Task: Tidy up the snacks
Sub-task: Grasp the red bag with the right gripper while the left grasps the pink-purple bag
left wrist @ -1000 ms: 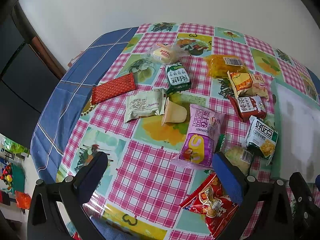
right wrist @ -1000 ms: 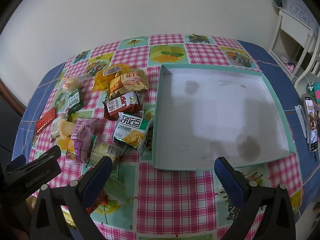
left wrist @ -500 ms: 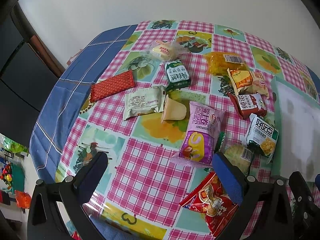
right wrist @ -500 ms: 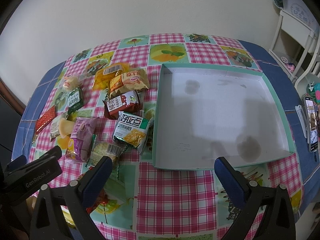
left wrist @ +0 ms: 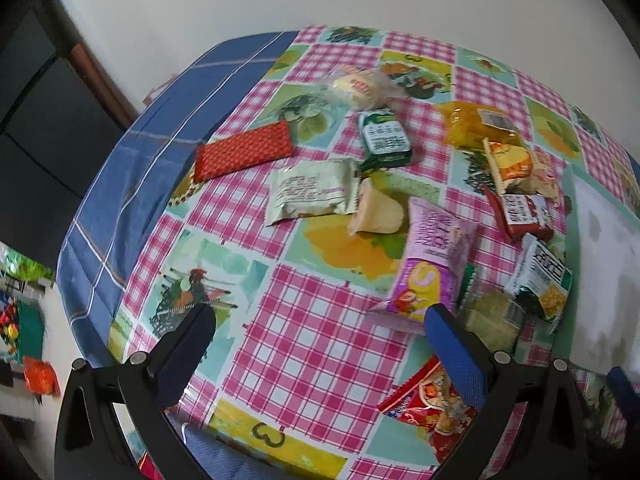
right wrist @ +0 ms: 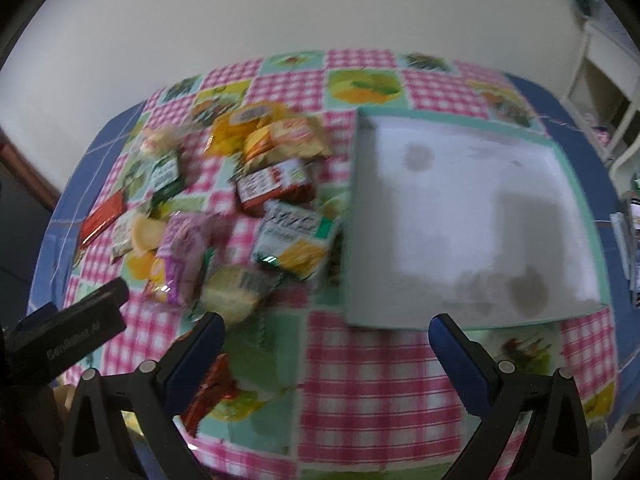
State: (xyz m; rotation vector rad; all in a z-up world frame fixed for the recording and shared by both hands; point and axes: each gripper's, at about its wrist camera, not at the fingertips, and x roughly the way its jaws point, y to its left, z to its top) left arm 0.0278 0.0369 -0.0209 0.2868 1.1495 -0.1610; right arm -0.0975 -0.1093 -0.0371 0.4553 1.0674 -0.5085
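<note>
Several snack packets lie scattered on the checked tablecloth: a purple packet, a jelly cup, a pale green packet, a flat red packet, a dark green packet and a red bag. To their right sits a white tray with a teal rim, holding nothing. My left gripper hovers open over bare cloth, its right finger beside the purple packet. My right gripper is open above the tray's near left corner. The right wrist view is blurred.
A blue cloth hangs over the table's left edge, with floor clutter beyond. A white wall backs the table. White furniture stands at the far right. The left gripper body shows low left in the right wrist view.
Both grippers have moved in closer over the table. The right wrist view has turned blurry with motion, and the snacks and tray look larger. No snack has moved.
</note>
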